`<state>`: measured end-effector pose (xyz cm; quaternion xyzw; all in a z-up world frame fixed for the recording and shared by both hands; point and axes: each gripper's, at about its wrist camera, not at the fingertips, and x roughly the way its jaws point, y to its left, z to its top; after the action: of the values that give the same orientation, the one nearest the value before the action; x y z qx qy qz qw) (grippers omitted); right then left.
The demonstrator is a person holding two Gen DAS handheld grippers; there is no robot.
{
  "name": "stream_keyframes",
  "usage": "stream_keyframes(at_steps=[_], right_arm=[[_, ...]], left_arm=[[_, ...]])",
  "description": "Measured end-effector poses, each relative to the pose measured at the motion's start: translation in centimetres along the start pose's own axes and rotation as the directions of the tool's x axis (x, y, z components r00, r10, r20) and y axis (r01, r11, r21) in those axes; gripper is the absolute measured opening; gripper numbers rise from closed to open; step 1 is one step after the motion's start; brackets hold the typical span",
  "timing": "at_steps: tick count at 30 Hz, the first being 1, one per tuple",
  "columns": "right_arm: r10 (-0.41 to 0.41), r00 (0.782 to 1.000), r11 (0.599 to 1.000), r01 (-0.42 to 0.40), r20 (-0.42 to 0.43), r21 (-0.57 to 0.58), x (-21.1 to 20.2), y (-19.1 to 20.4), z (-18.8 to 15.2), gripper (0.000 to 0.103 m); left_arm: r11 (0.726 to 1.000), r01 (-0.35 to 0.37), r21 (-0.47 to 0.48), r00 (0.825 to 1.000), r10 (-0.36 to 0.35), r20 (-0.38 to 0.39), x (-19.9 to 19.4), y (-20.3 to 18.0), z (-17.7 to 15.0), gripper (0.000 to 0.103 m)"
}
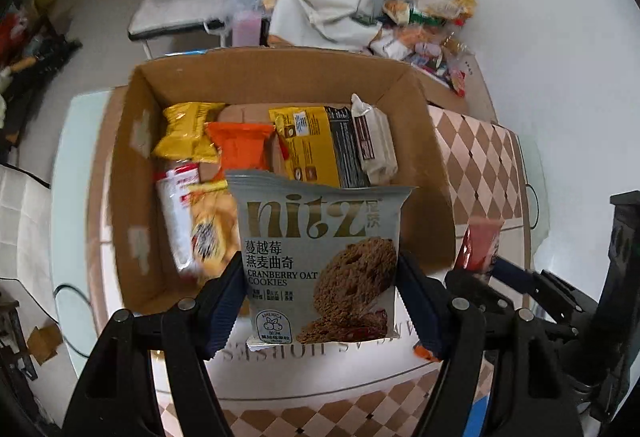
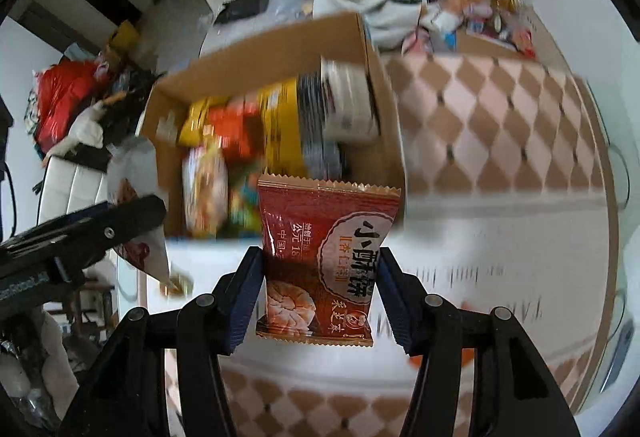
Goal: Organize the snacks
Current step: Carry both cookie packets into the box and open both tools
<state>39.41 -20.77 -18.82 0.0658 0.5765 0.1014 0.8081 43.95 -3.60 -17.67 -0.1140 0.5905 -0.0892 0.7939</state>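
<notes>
My left gripper (image 1: 320, 297) is shut on a grey cranberry oat cookie packet (image 1: 320, 257), held upright over the near edge of an open cardboard box (image 1: 132, 173). The box holds several snacks: yellow packets (image 1: 188, 133), an orange packet (image 1: 240, 145), a yellow-black box (image 1: 320, 141) and a white bar (image 1: 376, 141). My right gripper (image 2: 320, 293) is shut on a red pastry packet (image 2: 324, 261), just in front of the box's near right corner (image 2: 396, 165). The right gripper with the red packet also shows in the left wrist view (image 1: 480, 249). The left gripper with its grey packet shows at the left of the right wrist view (image 2: 136, 209).
The box stands on a table with a brown-and-pink diamond cloth (image 1: 476, 165). A pile of loose snacks (image 1: 432, 33) lies on a second carton at the back right. A white bag (image 1: 328, 1) and a white chair (image 1: 180, 9) stand behind. The right wrist view is motion-blurred.
</notes>
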Motion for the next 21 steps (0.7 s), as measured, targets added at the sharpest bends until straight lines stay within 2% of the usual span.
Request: stream_keyframes(at_steps=[4,8,13,18,20,21], right_arm=[[-0.047,0.999,0.999,0.046,-0.026,-0.028,2.4,-0.2,4.7,0.059],[-0.097,0.993,0.994,0.094,-0.060,-0.048,4.8,-0.3,7.0,0.059],[-0.114,0.989,0.993,0.111,-0.098,-0.039,7.5,-0.8,7.7,0.059],[-0.105,0.982,0.994,0.105,-0.159,-0.011,9.3,-1.3,8.2,0.060],[-0.111,0.974,0.994,0.114,-0.200,0.004,10.1,-1.7,8.3,0.066],[-0.105,0.974,0.994,0.108,-0.202,0.007,10.4,-1.8,8.4,0.083]], left_arm=[[1.000,0.003,-0.029,0.997,-0.005,-0.078,3.2,1.1,2.8,0.071],[0.999,-0.045,-0.025,0.993,0.042,-0.112,5.6,1.4,4.3,0.071],[0.995,-0.100,0.002,0.987,0.099,-0.130,7.8,1.7,5.3,0.071],[0.996,-0.089,0.000,0.978,0.088,-0.190,9.9,2.0,5.7,0.072],[0.995,-0.098,-0.014,0.967,0.091,-0.238,10.8,2.3,5.7,0.073],[0.996,-0.093,-0.016,0.967,0.087,-0.238,11.0,2.3,5.8,0.073]])
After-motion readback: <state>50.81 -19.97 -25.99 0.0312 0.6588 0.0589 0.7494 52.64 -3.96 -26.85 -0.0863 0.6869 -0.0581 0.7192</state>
